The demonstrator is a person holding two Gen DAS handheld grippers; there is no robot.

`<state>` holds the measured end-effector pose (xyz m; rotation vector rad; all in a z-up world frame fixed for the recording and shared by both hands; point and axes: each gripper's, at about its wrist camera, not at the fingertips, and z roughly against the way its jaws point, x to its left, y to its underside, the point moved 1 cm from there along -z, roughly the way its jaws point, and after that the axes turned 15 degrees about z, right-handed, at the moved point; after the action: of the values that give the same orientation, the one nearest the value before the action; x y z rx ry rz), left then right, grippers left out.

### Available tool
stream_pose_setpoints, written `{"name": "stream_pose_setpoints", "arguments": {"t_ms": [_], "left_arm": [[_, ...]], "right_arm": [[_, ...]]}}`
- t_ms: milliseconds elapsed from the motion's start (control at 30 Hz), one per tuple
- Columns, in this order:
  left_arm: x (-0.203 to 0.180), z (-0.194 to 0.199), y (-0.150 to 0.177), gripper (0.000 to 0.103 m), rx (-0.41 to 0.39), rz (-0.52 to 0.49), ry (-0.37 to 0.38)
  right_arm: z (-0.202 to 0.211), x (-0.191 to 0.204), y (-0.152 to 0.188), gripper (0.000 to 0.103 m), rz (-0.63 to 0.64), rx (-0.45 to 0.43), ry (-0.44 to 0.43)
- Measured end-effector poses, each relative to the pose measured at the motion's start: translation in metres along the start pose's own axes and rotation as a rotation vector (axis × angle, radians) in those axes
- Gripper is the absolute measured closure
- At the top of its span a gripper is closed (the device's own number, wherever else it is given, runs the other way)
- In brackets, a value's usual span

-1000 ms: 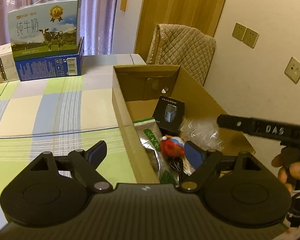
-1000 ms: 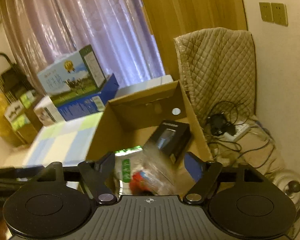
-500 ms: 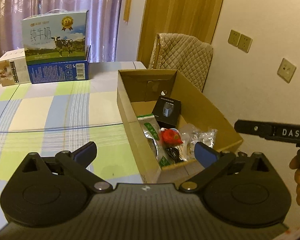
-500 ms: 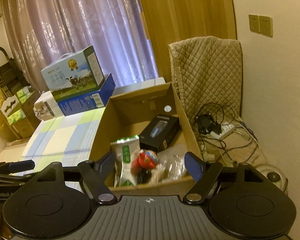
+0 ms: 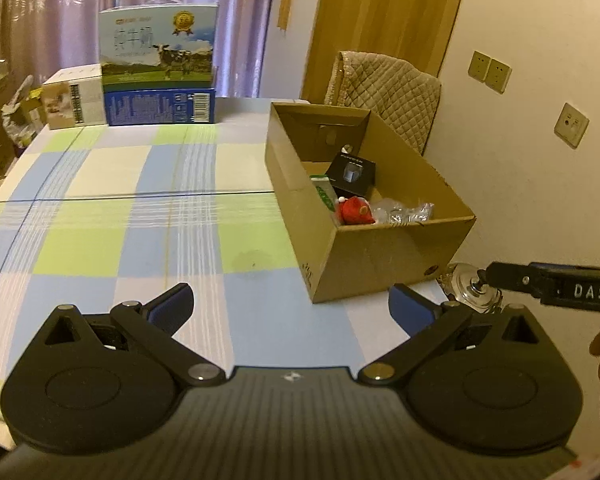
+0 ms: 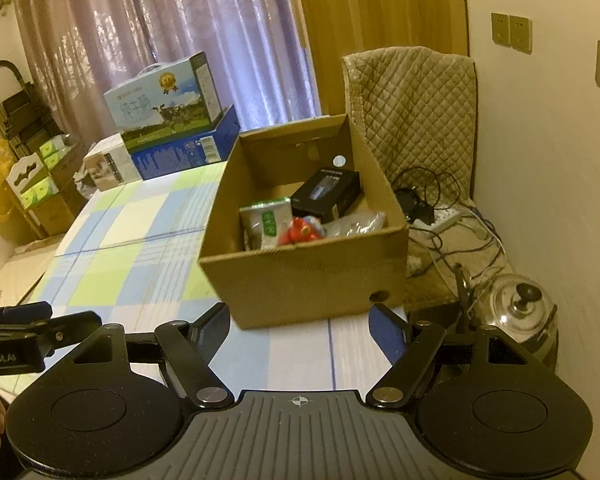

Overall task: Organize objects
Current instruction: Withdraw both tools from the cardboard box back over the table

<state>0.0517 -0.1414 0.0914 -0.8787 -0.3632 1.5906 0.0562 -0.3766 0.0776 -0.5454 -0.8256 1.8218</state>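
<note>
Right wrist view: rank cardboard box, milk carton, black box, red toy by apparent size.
1. cardboard box
2. milk carton, though farther away, so true size unsure
3. black box
4. red toy, partly hidden

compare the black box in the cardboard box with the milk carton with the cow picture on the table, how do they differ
The small black rectangular box lies tilted inside the open brown cardboard box; the large pale blue milk carton with a cow picture stands upright, stacked on a dark blue box. The milk carton has a carry handle; the black box shows none. Both are printed rectangular retail packages.
</note>
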Motion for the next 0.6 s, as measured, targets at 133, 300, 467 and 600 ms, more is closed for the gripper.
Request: {"name": "stream_pose_setpoints", "arguments": {"t_ms": [133, 300, 467, 600], "left_arm": [[0.002, 0.011, 0.007, 0.001, -0.01, 0.001, -0.009], [0.004, 0.016, 0.019, 0.001, -0.002, -0.011, -0.01], [0.013, 0.012, 0.022, 0.001, 0.009, 0.01, -0.032], [0.015, 0.01, 0.022, 0.001, 0.009, 0.014, -0.044]], "right_arm": [[0.008, 0.013, 0.01, 0.029, 0.002, 0.006, -0.009], [0.008, 0.026, 0.015, 0.029, 0.02, 0.019, -0.021], [0.005, 0.033, 0.017, 0.029, 0.035, 0.03, -0.021], [0.003, 0.034, 0.019, 0.029, 0.039, 0.036, -0.016]]}}
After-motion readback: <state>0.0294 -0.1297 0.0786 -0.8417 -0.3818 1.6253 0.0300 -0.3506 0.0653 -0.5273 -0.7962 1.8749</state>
